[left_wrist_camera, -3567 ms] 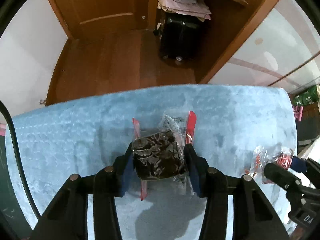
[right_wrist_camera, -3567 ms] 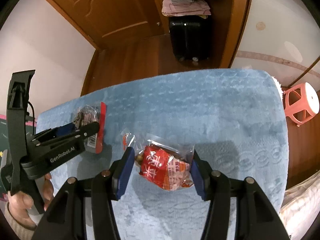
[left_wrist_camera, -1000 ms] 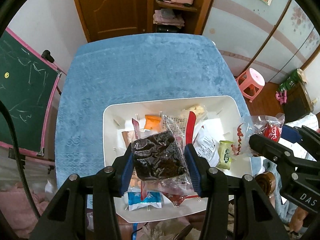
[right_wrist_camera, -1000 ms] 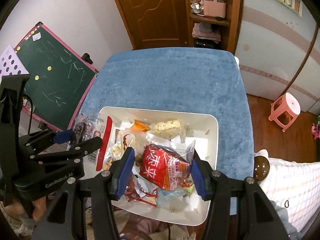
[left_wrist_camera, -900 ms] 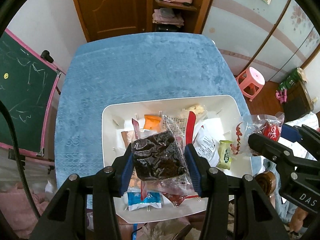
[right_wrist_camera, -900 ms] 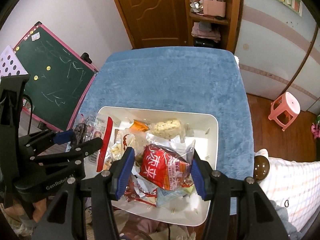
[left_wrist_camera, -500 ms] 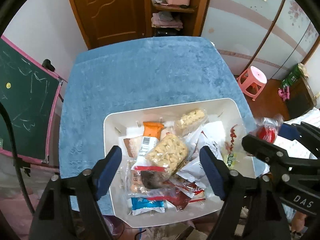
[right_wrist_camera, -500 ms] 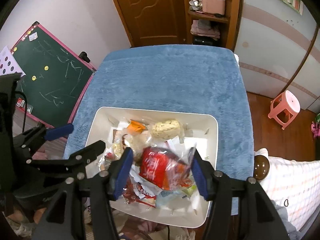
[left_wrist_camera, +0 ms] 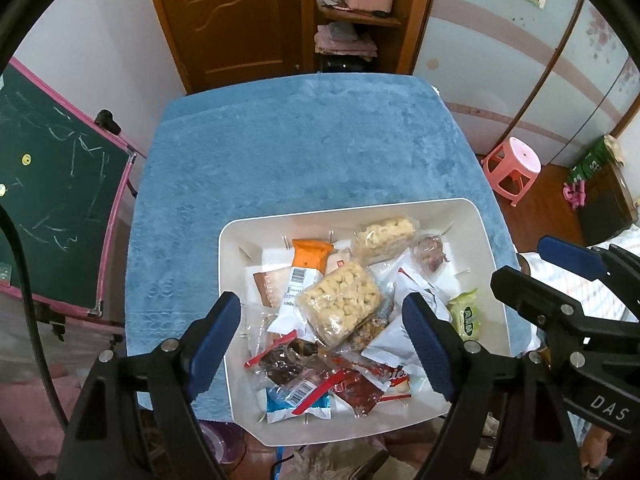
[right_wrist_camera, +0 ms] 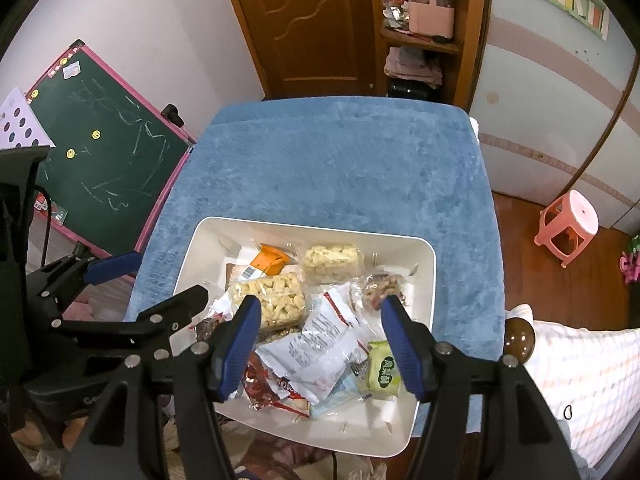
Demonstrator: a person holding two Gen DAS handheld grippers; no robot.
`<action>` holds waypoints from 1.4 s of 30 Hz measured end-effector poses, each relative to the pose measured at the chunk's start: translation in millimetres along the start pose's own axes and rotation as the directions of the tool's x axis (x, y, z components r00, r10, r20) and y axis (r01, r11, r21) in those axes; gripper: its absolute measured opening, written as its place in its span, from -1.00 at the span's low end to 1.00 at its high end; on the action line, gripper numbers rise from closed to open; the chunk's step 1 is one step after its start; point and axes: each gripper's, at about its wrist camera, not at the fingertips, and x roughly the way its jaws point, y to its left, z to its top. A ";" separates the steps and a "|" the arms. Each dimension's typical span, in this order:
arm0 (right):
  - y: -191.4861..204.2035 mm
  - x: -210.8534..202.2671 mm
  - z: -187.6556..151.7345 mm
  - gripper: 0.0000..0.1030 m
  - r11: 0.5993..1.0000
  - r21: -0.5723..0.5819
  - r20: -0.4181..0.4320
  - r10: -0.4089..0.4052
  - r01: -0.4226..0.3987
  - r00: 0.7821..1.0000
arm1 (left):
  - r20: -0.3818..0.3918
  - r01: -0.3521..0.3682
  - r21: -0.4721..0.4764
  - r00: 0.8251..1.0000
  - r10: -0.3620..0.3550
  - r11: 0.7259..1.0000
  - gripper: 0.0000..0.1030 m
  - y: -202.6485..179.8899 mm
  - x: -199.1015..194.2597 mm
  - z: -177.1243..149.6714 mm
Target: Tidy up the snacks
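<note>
A white bin (left_wrist_camera: 228, 252) sits at the near edge of the blue-covered table (left_wrist_camera: 304, 140) and holds several snack packets. The dark brown snack packet (left_wrist_camera: 286, 362) lies in it near the front left. A reddish packet (right_wrist_camera: 382, 288) lies toward the bin's right side (right_wrist_camera: 428, 280). My left gripper (left_wrist_camera: 322, 334) is open and empty above the bin. My right gripper (right_wrist_camera: 320, 340) is open and empty above the bin too. A puffed-rice bar (left_wrist_camera: 340, 308) and a green packet (right_wrist_camera: 384, 370) lie among the snacks.
A green chalkboard with a pink frame (left_wrist_camera: 52, 208) stands left of the table. A pink stool (left_wrist_camera: 514, 168) is on the floor to the right. A wooden door (right_wrist_camera: 312, 20) and shelf are beyond the table's far edge. A bedpost knob (right_wrist_camera: 518, 336) is right of the bin.
Both grippers carried packets from the table to above the bin. The left opened and dropped the dark brown packet in; the right then opened and dropped the red packet in.
</note>
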 end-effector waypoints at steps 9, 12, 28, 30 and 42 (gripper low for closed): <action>2.7 -20.5 -10.0 0.23 1.000 -0.015 0.060 0.012 -0.012 0.998 | 0.063 -0.041 -0.008 0.997 0.042 0.999 0.61 -2.6 -23.8 -16.4; 3.4 -28.0 -14.9 0.23 1.000 -0.020 0.079 0.019 -0.018 0.997 | 0.075 -0.054 -0.018 0.996 0.055 0.998 0.63 -2.0 -31.6 -23.4; 19.3 -50.4 -11.3 0.23 1.000 -0.025 0.159 0.005 -0.001 0.987 | 0.124 -0.070 -0.091 0.989 0.081 0.993 0.73 22.1 -56.1 -24.1; 21.2 -51.3 -8.8 0.23 1.000 -0.007 0.164 0.001 0.000 0.986 | 0.117 -0.067 -0.093 0.990 0.078 0.993 0.73 28.0 -55.7 -20.2; 38.5 -48.3 -2.9 0.23 1.000 0.000 0.154 -0.025 0.026 0.988 | 0.105 -0.074 -0.091 0.991 0.084 0.993 0.73 46.3 -55.0 -13.2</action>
